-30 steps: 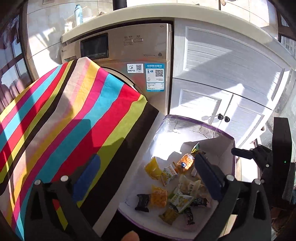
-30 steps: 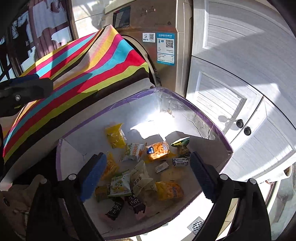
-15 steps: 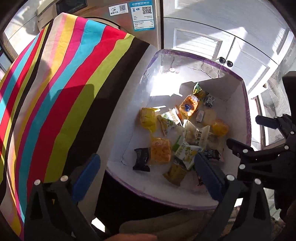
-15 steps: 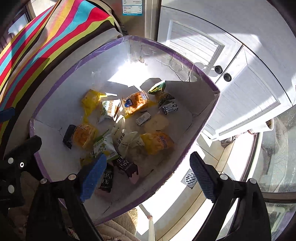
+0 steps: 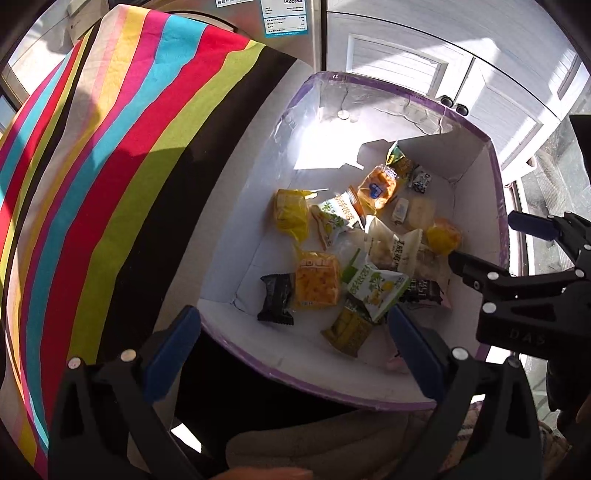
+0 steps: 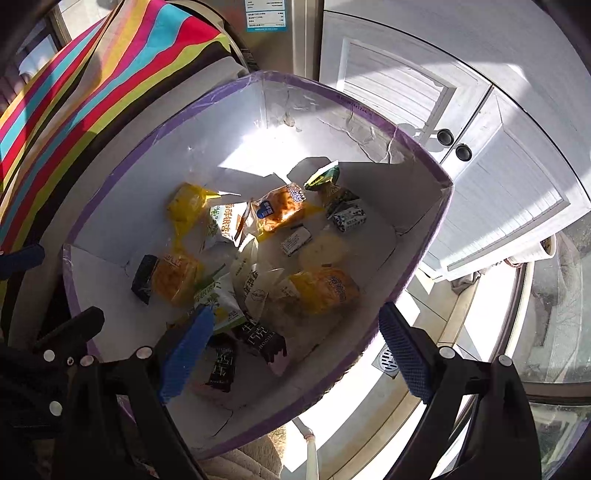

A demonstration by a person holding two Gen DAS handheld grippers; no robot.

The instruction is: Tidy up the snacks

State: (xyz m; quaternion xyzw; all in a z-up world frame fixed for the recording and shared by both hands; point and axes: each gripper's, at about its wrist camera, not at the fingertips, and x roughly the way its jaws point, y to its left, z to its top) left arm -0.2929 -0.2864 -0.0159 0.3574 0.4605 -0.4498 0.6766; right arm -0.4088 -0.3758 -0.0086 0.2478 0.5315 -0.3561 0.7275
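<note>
Snacks lay heaped loose in the purple-rimmed white box (image 5: 369, 384), which stood beside the striped cloth (image 5: 110, 166). Both the left gripper (image 5: 291, 350) and the right gripper (image 6: 295, 354) hung over its near end, fingers spread wide and holding nothing. Packets overlapped so closely that a closing grip would likely pinch two at once; the green-and-white packet (image 5: 376, 286) lay on its neighbours. Glossy wrappers could slip, and a finger might catch the box's rim and tip it

You face white cabinet doors (image 6: 476, 122) in hard sunlight, a washing machine (image 5: 291, 22) beside them, floor drain (image 6: 388, 360) below.
</note>
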